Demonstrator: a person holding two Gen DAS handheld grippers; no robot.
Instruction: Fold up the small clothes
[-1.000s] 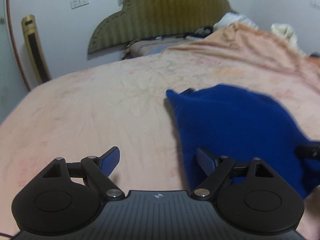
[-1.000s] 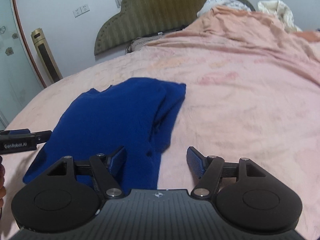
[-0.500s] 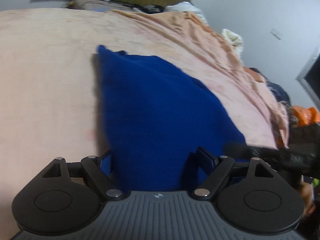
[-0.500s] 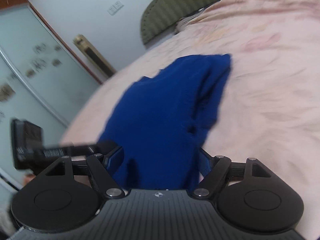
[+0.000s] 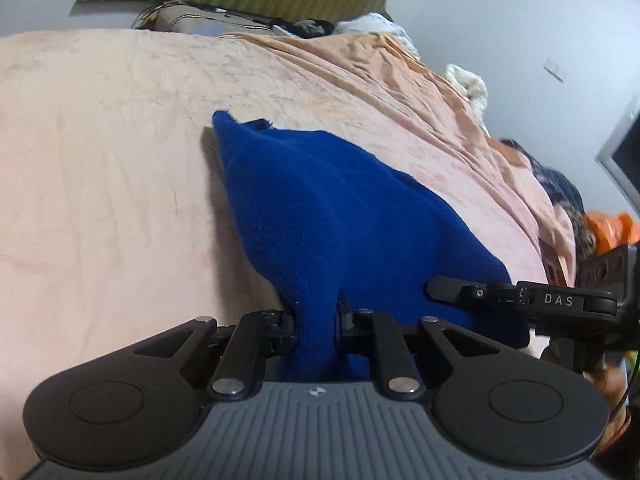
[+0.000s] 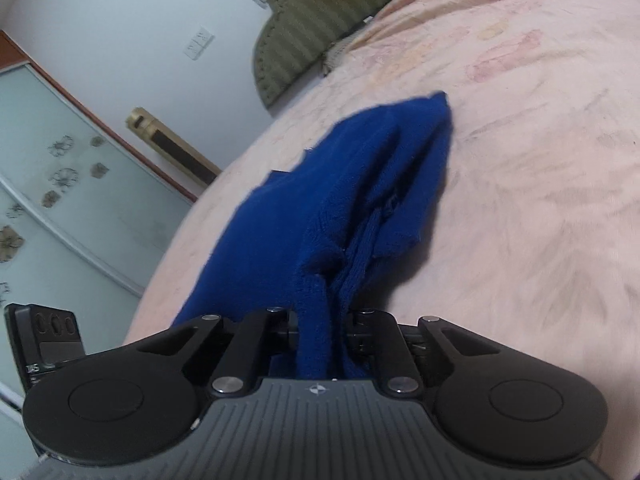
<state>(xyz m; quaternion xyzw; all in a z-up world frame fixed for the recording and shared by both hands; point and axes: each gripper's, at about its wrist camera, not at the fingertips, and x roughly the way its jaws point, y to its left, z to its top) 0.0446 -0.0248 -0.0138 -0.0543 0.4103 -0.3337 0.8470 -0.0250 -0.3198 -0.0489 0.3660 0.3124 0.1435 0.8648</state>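
On the bed [image 5: 100, 152]: left tool [image 5: 316, 316] and right tool [image 6: 322, 322] each pinching a near corner of the cloth [image 5: 340, 216]. Gripped apart, probably to carry that edge over evenly onto the far half.

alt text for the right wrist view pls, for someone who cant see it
The right gripper is shut on the near edge of a blue knit garment, which trails away across a pink bedspread. An olive headboard stands beyond.
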